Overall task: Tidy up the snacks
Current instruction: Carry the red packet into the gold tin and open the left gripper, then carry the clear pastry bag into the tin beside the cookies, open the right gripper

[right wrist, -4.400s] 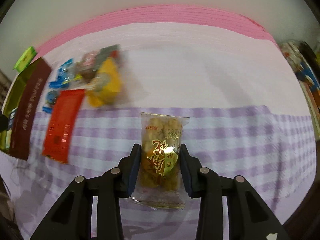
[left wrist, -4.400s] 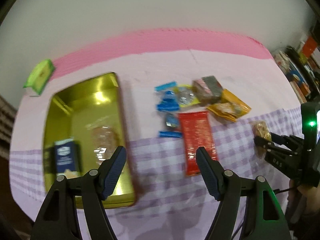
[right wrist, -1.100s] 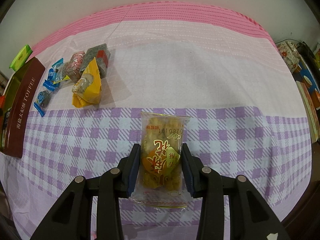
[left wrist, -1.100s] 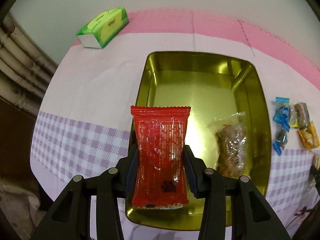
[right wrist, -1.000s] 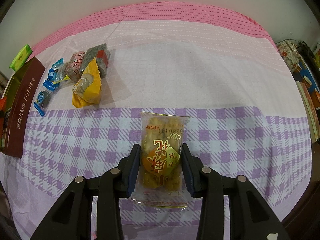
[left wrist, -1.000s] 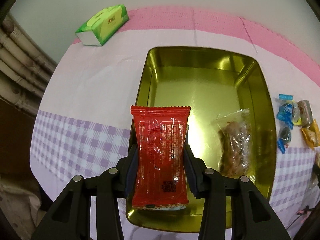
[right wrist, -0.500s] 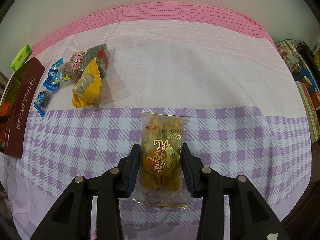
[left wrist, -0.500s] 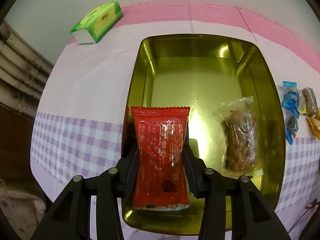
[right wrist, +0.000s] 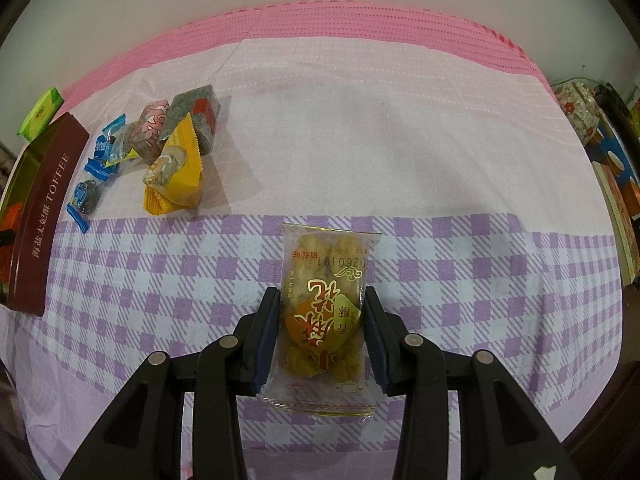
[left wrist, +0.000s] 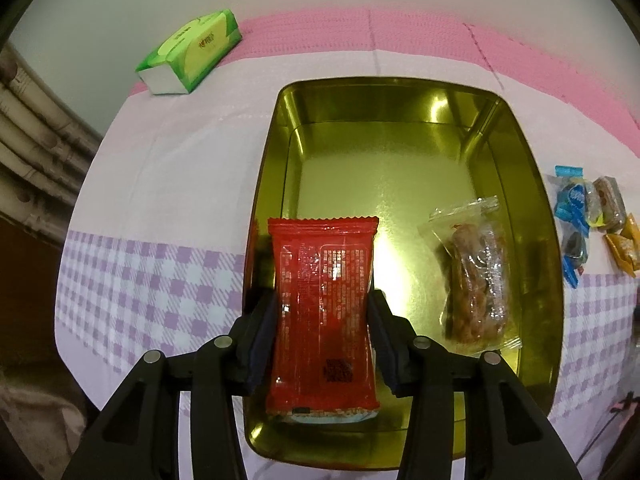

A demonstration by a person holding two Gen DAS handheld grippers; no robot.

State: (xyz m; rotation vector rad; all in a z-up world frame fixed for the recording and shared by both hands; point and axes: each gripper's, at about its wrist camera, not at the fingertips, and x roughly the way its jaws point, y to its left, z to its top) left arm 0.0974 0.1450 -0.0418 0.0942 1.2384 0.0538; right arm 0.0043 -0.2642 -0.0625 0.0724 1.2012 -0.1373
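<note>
Now the left gripper [left wrist: 323,334], clamped on the red packet [left wrist: 323,312], had come lower over the gold tin [left wrist: 536,208], so release seemed near. The right gripper [right wrist: 320,334] stayed closed on the yellow snack bag [right wrist: 324,312], waiting.

Tin wall [right wrist: 44,216], dark red: white "TOFFEE" beside Chinese chars "海盐太妃酥". Clear snack pkt [right wrist: 326,312]: red digits, upside down, approx "0260101"; large gold/red Chinese chars + small red ones, unclear. Red pkt [left wrist: 324,312]: fine print + code patch, illegible. Green box [left wrist: 192,54]: logo unreadable.

The red packet [left wrist: 323,312] hides the gold tin's [left wrist: 532,184] near-left floor.
</note>
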